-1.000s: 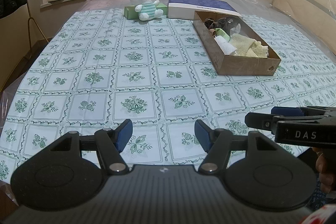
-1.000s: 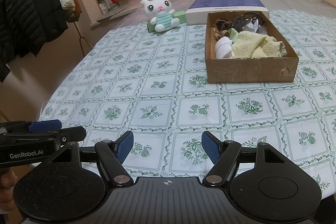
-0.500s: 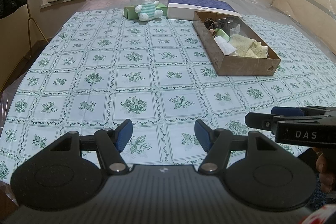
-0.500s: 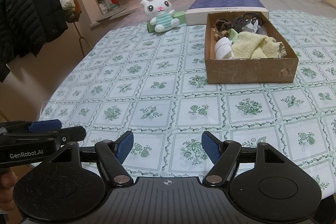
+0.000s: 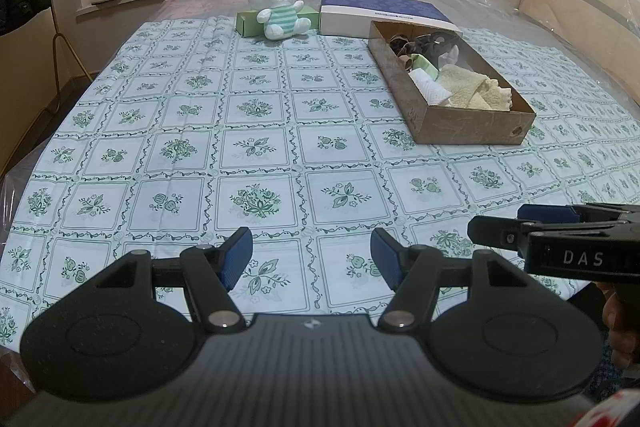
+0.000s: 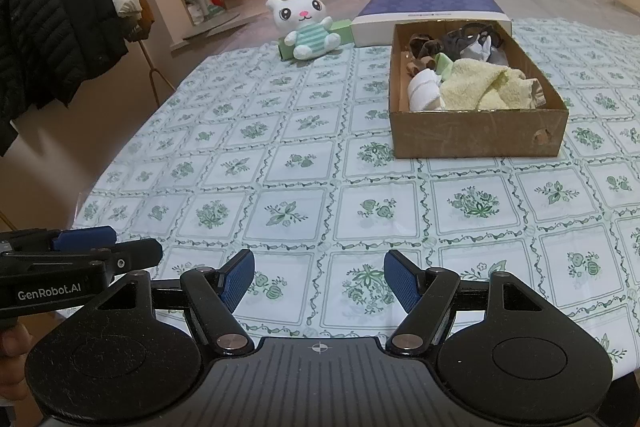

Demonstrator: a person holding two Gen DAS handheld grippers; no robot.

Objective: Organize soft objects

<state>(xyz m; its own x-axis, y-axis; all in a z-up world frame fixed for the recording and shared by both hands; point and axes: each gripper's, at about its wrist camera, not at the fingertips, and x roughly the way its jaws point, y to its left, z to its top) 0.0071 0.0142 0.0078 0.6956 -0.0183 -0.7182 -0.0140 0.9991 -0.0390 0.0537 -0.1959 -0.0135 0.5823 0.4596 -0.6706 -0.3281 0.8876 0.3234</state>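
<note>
Left gripper (image 5: 311, 261) and right gripper (image 6: 319, 281): both with jaws spread, nothing between them, above the near edge of the tabletop (image 5: 256, 147) with its green-patterned cloth. Cardboard box (image 6: 476, 137) far right on the cloth, with a yellow towel (image 6: 480, 87), a white roll (image 6: 424, 93) and dark soft pieces (image 6: 468, 41) inside. Plush bunny (image 5: 278, 9) at the far end, sitting against a green box (image 5: 248, 23), beside a blue-lidded box (image 5: 380, 13). Only in the right wrist view: rack of jackets (image 6: 60, 27) and the towel's full spread. Only in the left wrist view: pale headboard (image 5: 580, 15) under plastic film at far right.
</note>
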